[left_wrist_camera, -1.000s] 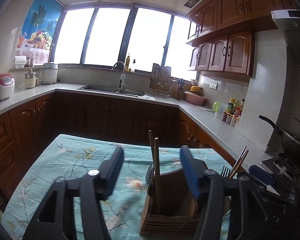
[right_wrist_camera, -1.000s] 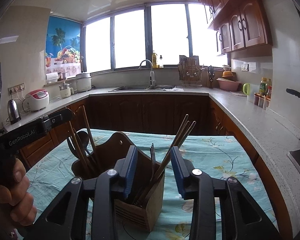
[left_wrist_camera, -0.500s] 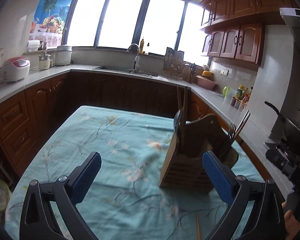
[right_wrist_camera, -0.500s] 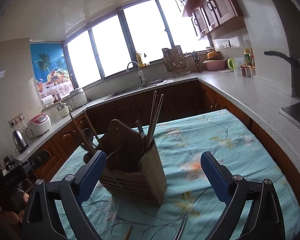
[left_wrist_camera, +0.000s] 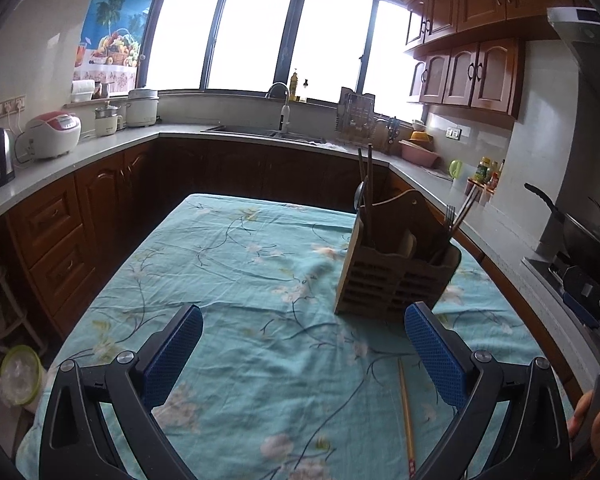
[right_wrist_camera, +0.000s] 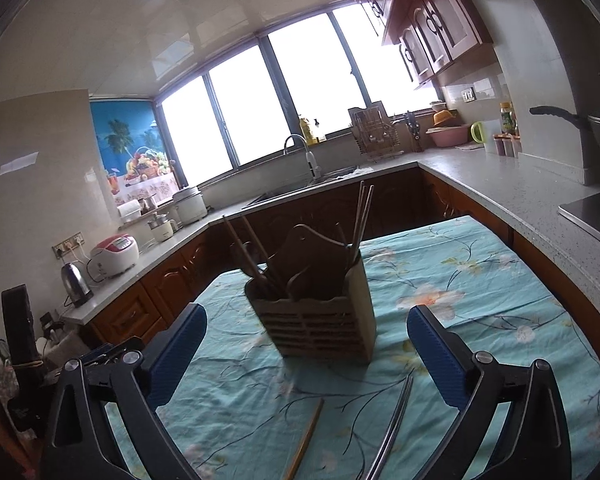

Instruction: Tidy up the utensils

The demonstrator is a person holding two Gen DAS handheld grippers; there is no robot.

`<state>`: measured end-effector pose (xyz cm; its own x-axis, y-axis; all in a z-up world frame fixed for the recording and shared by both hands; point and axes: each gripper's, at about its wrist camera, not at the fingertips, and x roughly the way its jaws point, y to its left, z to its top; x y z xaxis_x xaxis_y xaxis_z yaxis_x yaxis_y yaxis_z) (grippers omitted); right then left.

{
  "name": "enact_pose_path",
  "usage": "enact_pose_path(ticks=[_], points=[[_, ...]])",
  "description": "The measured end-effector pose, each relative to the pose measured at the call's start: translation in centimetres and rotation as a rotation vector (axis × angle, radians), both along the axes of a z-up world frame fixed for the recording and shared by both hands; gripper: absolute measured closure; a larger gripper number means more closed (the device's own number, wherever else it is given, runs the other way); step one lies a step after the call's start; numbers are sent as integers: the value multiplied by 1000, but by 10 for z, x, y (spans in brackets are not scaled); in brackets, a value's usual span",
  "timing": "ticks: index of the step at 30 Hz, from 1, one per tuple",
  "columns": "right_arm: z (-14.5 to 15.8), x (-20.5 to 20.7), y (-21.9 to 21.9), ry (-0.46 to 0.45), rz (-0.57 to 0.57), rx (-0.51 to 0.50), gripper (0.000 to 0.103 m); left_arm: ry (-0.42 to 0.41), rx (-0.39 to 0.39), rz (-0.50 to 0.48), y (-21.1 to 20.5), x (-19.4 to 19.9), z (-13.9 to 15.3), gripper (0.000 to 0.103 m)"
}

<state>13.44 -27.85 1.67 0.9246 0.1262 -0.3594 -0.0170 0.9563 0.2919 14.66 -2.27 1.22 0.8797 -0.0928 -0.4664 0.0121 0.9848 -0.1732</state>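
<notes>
Two loose utensils are left on the tabletop (right_wrist_camera: 480,280), both lying on the near side of the wooden caddy (right_wrist_camera: 320,320): a wooden chopstick (right_wrist_camera: 305,438) and a metal chopstick pair (right_wrist_camera: 392,428). In the right wrist view, each runs lengthwise from the camera toward the caddy, the wooden one leaning slightly toward it from the left, the metal pair from the right. The right tongs (right_wrist_camera: 306,344) are spread and widening a little more, nothing between them; both pieces lie low within their span, short of the caddy. The left tongs (left_wrist_camera: 304,348) are spread wide and empty; from them the wooden chopstick (left_wrist_camera: 406,412) lies close inside the right-hand finger, pointing at the caddy (left_wrist_camera: 396,276). By my reading the wooden stick sits nearer the left tongs, the metal pair nearer the right, and either grip should close across the shaft.
</notes>
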Motion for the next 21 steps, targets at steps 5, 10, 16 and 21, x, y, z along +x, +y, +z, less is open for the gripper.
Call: enact_pose_path(ticks=[5,10,16,21], points=[[0,-29,7,-14,4,0,1,-8,34,-3,0,-34,3,1],[-5,-56,14,-27,-15,3,0,3,43,-22,1,-57,-2,1],[-14,-72,27,3,12,-53,0,-7,88,-17,-1,-85,3,1],[-2,-89,33,-26,24,-73,0,-35,139,8,-3,-104,12,1]])
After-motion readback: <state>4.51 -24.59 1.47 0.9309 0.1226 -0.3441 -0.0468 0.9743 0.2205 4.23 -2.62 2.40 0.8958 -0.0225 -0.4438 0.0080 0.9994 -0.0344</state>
